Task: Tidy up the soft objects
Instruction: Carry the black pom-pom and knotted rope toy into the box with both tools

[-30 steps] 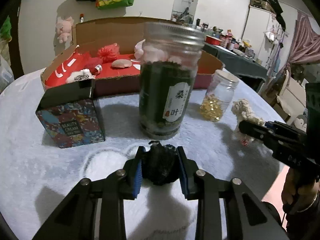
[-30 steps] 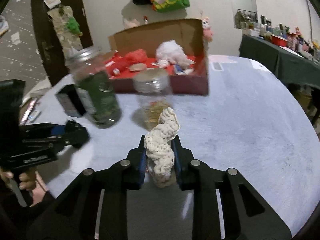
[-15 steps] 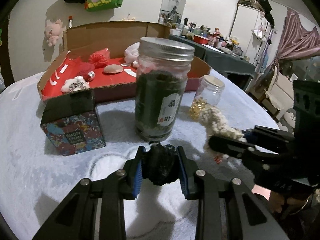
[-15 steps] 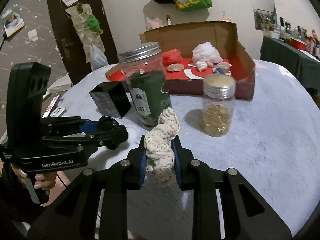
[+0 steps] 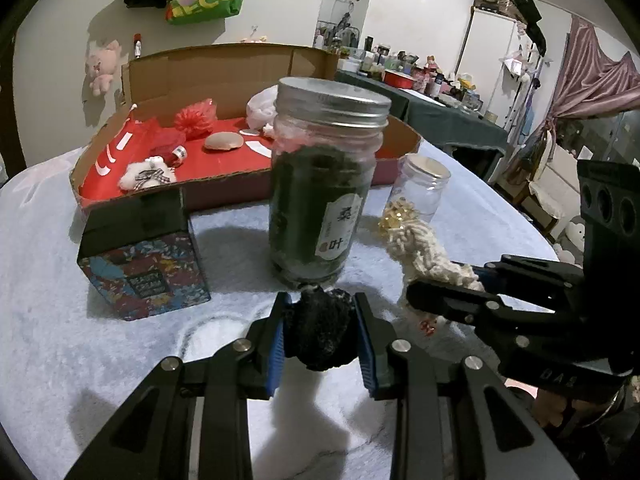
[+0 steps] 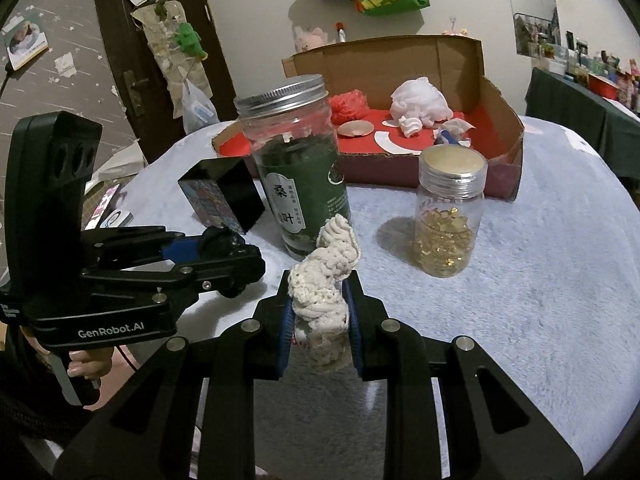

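Observation:
My left gripper [image 5: 320, 332] is shut on a black fuzzy soft object [image 5: 322, 330], held above the table in front of the tall jar. My right gripper [image 6: 320, 312] is shut on a cream knitted soft object [image 6: 326, 276], which also shows in the left wrist view [image 5: 424, 256]. The left gripper shows at the left of the right wrist view [image 6: 224, 256]. A cardboard box [image 6: 500, 128] with a red floor stands at the back and holds a red pompom [image 5: 196, 118], a white fluffy object [image 6: 418, 104] and other small soft items.
A tall jar of dark leaves [image 5: 322, 184] stands mid-table. A small jar of yellow capsules [image 6: 448, 216] stands to its right. A patterned black box [image 5: 140, 256] is at the left. The table has a pale fleece cover [image 6: 540, 280].
Both grippers have moved closer together in front of the tall jar, each still holding its soft object. The right gripper has swung left across the table.

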Motion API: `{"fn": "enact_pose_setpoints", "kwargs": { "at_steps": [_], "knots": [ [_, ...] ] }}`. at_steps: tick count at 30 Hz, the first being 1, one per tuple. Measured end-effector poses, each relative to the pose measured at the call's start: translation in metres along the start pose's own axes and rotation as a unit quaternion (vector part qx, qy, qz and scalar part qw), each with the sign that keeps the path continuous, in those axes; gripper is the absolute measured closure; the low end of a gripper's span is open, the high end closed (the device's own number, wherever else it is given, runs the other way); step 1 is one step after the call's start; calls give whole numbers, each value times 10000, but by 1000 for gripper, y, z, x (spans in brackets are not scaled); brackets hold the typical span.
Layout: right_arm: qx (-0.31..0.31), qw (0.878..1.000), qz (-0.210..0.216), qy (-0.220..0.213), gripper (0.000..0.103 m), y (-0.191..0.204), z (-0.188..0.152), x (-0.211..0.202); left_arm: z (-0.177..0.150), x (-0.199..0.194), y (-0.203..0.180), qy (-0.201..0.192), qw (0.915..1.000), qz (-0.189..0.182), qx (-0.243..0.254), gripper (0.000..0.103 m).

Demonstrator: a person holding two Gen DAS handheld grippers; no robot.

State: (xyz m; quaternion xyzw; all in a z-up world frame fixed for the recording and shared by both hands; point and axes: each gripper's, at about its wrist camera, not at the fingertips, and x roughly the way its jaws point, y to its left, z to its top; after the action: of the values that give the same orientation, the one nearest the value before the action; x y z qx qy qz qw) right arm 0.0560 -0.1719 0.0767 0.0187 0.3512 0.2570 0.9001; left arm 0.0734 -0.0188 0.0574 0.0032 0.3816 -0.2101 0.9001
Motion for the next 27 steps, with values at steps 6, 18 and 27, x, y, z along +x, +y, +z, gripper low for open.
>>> {"fn": "enact_pose_setpoints", "kwargs": {
  "at_steps": [6,18,27],
  "knots": [
    [26,10000,-61,15,81,-4,-1,-3,-3,-5,10,-25,9999,100,-96,71],
    [148,9994,-309,7,81,-21,-4,-13,-12,-25,48,-97,9982,395,-435,71],
    [257,9985,-478,-26,81,-41,-4,-22,-16,-45,86,-173,9946,702,-749,71]
  ]
}}
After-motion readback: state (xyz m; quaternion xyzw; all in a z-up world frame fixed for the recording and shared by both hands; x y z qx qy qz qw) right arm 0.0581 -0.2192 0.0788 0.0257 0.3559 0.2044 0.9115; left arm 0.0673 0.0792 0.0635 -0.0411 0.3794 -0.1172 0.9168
